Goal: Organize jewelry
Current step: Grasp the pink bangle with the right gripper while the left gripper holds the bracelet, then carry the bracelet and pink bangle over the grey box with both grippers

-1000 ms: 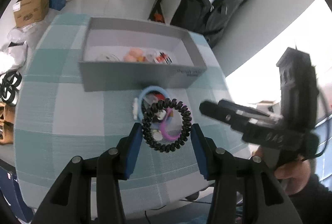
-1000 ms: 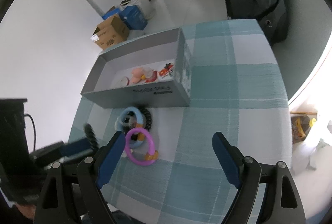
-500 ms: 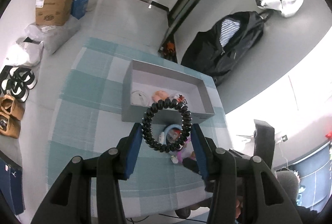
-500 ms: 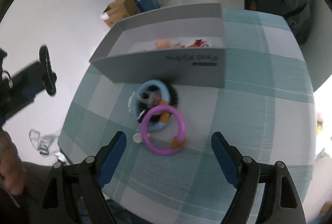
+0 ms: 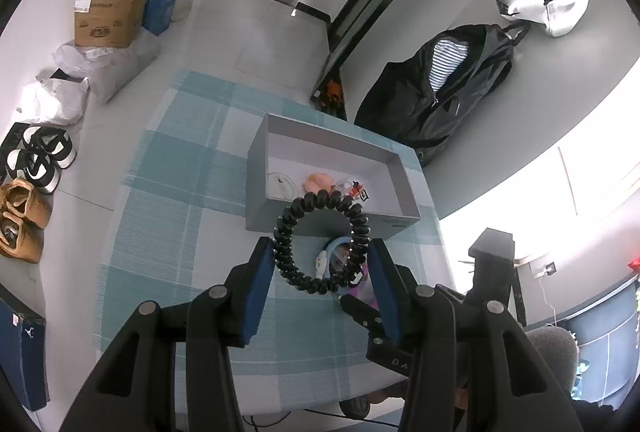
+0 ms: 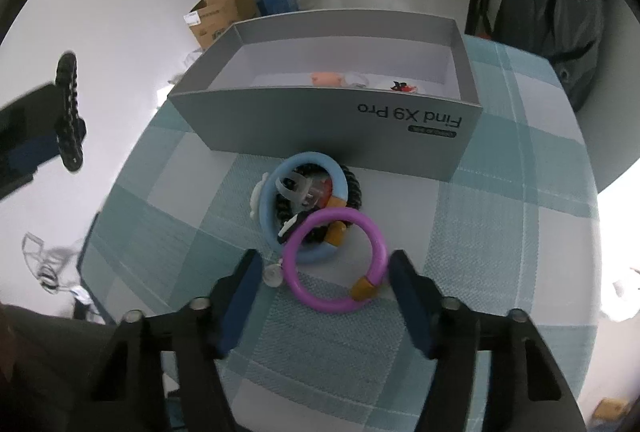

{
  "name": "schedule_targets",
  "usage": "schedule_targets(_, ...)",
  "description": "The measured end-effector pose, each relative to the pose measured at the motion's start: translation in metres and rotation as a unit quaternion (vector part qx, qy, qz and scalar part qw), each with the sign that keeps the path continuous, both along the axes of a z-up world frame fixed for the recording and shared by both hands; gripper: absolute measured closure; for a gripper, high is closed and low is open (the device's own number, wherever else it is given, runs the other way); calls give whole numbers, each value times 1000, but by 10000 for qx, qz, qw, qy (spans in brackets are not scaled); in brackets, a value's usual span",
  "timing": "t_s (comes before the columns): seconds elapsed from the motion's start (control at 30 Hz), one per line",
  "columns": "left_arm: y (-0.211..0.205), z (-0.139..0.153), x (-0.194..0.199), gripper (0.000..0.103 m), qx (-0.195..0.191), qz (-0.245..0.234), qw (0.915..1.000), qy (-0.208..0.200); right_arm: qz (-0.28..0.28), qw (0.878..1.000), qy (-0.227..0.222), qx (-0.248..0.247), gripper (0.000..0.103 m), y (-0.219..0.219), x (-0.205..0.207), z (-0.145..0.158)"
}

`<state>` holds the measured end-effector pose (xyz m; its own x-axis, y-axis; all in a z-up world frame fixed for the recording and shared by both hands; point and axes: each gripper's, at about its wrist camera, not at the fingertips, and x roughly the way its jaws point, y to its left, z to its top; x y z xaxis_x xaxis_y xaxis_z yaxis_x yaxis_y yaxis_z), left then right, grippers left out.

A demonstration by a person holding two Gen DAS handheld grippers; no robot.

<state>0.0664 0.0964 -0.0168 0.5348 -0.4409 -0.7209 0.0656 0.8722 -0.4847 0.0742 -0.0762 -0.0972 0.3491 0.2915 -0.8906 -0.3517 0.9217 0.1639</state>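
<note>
My left gripper (image 5: 322, 264) is shut on a black coiled bracelet (image 5: 288, 232) and holds it high above the table; the bracelet also shows in the right wrist view (image 6: 68, 111). A grey box (image 6: 328, 119) holds a few small jewelry pieces (image 6: 326, 77). In front of it lies a pile with a light blue ring (image 6: 266, 207), a purple ring (image 6: 376, 244) and another black coil (image 6: 356, 191). My right gripper (image 6: 324, 272) is open, low over the pile, its jaws on either side of the purple ring.
The table has a teal checked cloth (image 6: 500, 216). Cardboard boxes (image 5: 108, 11), bags and shoes (image 5: 24, 216) sit on the floor to the left. A dark jacket (image 5: 440, 87) hangs on the wall behind the table.
My left gripper has risen well above the table with the black bracelet. My right gripper has moved down and in toward the pile, around the purple ring.
</note>
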Motion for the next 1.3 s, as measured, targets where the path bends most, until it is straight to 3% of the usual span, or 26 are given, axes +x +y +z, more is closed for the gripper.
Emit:
schedule_targets(0.27, 1, -1, 0, 61, 9, 15, 10000, 4, -71, 9998, 26, 207, 52, -4, 3, 3)
schedule_targets(0.33, 0, -1, -1, 61, 23, 16, 10000, 3, -108, 9996, 4, 268, 60, -7, 5, 6)
schedule_targets(0.37, 0, -1, -1, 61, 30, 18, 10000, 12, -117, 9995, 22, 281, 70, -9, 4, 6)
schedule_targets(0.4, 1, -2, -1, 61, 31, 26, 10000, 25, -118, 9995, 69, 300, 74, -8, 4, 4)
schedule_targets(0.63, 0, -4, 0, 61, 67, 25, 10000, 60, -83, 9994, 175, 302, 76, -10, 4, -2)
schedule_targets(0.7, 0, -5, 0, 61, 81, 36, 9999, 68, -125, 9993, 199, 302, 88, -14, 5, -2)
schedule_targets(1.3, -3, -5, 7, 61, 73, 64, 9999, 62, -222, 9952, -228, 924, 92, -24, 1, 36)
